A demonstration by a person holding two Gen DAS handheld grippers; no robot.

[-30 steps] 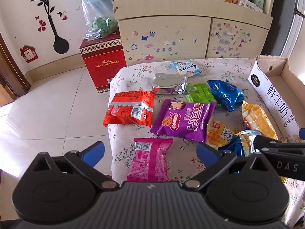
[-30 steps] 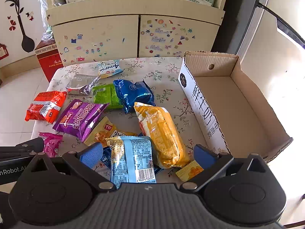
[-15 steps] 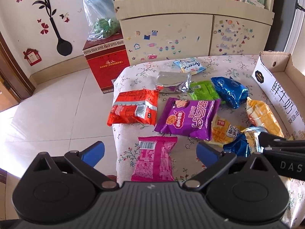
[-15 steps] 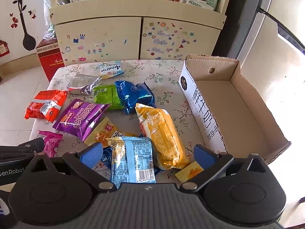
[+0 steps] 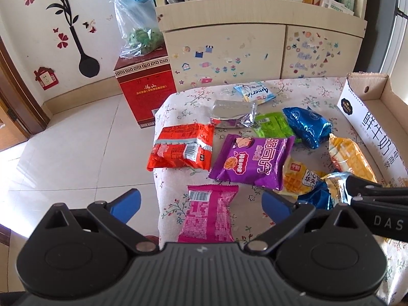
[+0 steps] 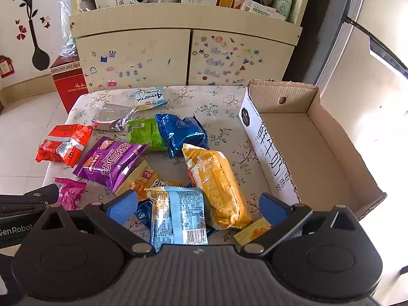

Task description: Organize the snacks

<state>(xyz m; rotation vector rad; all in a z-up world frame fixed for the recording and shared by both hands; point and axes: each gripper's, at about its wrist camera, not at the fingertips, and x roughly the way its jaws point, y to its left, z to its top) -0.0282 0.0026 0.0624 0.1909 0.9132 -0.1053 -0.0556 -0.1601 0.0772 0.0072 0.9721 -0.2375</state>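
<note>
Several snack packets lie on a floral-cloth table. My left gripper is open and empty above a pink packet at the near left edge. Beyond it lie a red packet and a purple packet. My right gripper is open and empty over a light blue packet and an orange packet. An empty cardboard box stands at the table's right side. The right gripper's body shows in the left wrist view.
A silver packet, green packet, dark blue packet and white-blue packet lie farther back. A cream cabinet stands behind the table. A red box sits on the tiled floor at left.
Both grippers have drawn back and risen slightly, so the table looks a little farther away. Both stay open and no packet has moved.
</note>
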